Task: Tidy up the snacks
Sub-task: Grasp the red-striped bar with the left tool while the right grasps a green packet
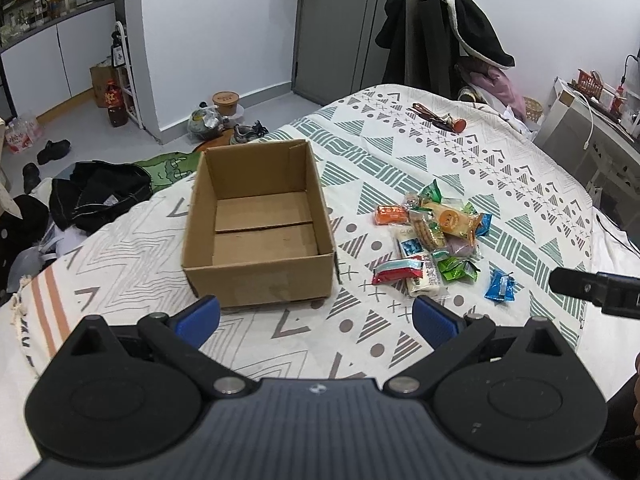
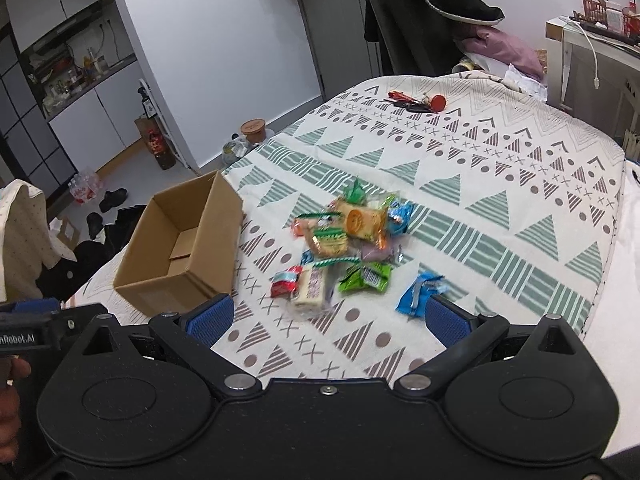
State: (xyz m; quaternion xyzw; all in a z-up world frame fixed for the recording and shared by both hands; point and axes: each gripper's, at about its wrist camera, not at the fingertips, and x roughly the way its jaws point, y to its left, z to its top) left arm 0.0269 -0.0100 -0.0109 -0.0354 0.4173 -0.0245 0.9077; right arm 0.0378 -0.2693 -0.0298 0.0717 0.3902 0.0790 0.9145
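An empty cardboard box [image 1: 260, 224] [image 2: 180, 256] stands open on the patterned bedspread [image 1: 460, 168] [image 2: 480, 184]. To its right lies a pile of snack packets [image 1: 432, 232] [image 2: 348, 240], with a blue packet [image 1: 500, 285] [image 2: 420, 292] a little apart at the near right. My left gripper [image 1: 316, 316] hovers open in front of the box, nothing between its blue pads. My right gripper [image 2: 328, 318] is open too, just short of the pile, its right pad [image 2: 444, 320] close to the blue packet.
Keys and a red-topped item [image 1: 440, 118] [image 2: 416, 102] lie at the far side of the bed. A coat-draped chair [image 1: 440, 40] stands behind. Clothes [image 1: 100, 196], shoes and bottles litter the floor left of the bed. A white desk [image 2: 592, 52] is on the right.
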